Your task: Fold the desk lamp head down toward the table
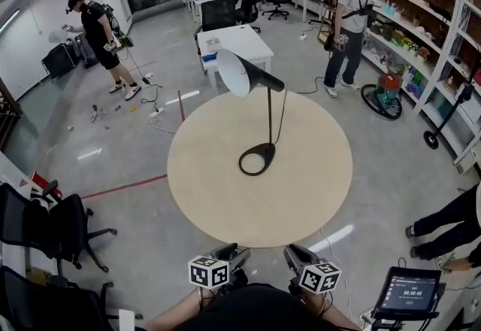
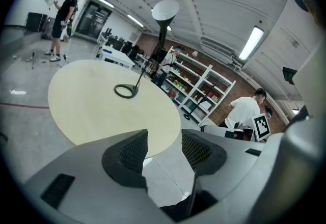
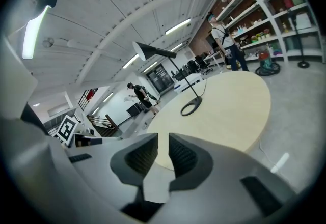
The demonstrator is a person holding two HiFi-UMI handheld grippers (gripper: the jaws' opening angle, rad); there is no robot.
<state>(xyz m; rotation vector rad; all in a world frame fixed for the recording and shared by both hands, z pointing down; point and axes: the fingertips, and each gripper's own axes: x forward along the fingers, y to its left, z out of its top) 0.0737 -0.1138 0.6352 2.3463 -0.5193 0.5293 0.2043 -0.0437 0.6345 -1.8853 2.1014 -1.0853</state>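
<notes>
A black desk lamp [image 1: 269, 107] stands upright on the round beige table [image 1: 301, 201], its ring base [image 1: 255, 160] near the middle. Its cone head [image 1: 237, 72] is raised and points left, away from me. Both grippers hang below the table's near edge, well short of the lamp. My left gripper [image 1: 229, 253] is open and empty; in the left gripper view the lamp [image 2: 165, 10] is far ahead past the left gripper [image 2: 164, 149]. My right gripper [image 1: 294, 253] is open by a narrow gap with nothing in it, and its view shows the lamp [image 3: 190, 108] beyond the right gripper [image 3: 163, 154].
Black office chairs [image 1: 45, 224] stand at the left. A white desk [image 1: 233, 44] is behind the table. Shelving [image 1: 443, 28] lines the right wall, with a vacuum [image 1: 387, 92] before it. A tablet [image 1: 406, 293] sits at the lower right. Other people stand about.
</notes>
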